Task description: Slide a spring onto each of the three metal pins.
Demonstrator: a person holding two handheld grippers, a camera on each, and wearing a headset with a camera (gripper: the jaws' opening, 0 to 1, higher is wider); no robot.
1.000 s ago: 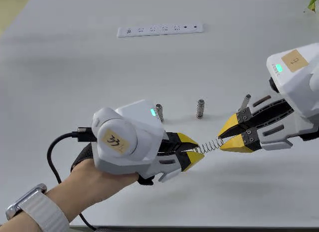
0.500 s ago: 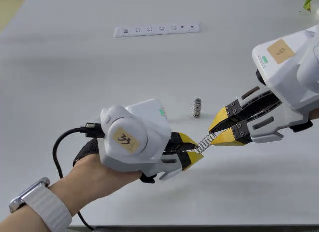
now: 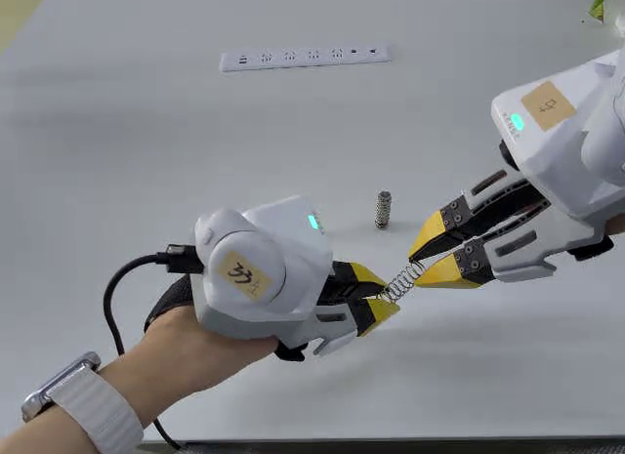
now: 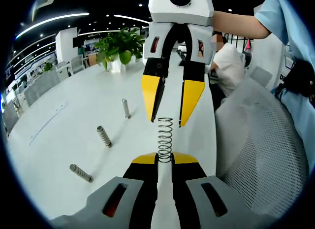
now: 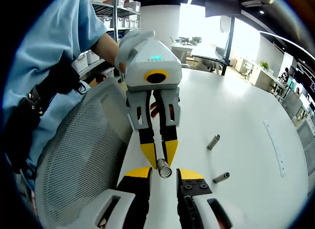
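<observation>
My left gripper [image 3: 383, 300] is shut on the near end of a small steel spring [image 3: 401, 279], holding it above the white table. The spring [image 4: 165, 136] stands out from the shut jaws toward my right gripper [image 4: 167, 119], which is open with its yellow fingertips either side of the spring's free end. In the right gripper view the spring [image 5: 164, 168] sits between my own open jaws, with the left gripper [image 5: 160, 154] facing me. On the table stand a bare pin [image 4: 126, 108] and two pins wearing springs [image 4: 104, 136] [image 4: 80, 173]; one sprung pin [image 3: 383, 209] shows between the grippers.
A white power strip [image 3: 305, 57] lies at the far side of the table. A black cable [image 3: 122, 298] runs from my left gripper over the near table edge. A mesh chair back [image 5: 83, 155] and a person in a blue shirt are near that edge.
My right gripper has closed in a little on the left one, and the spring now tilts up more steeply between them. The left gripper now hides the left sprung pin.
</observation>
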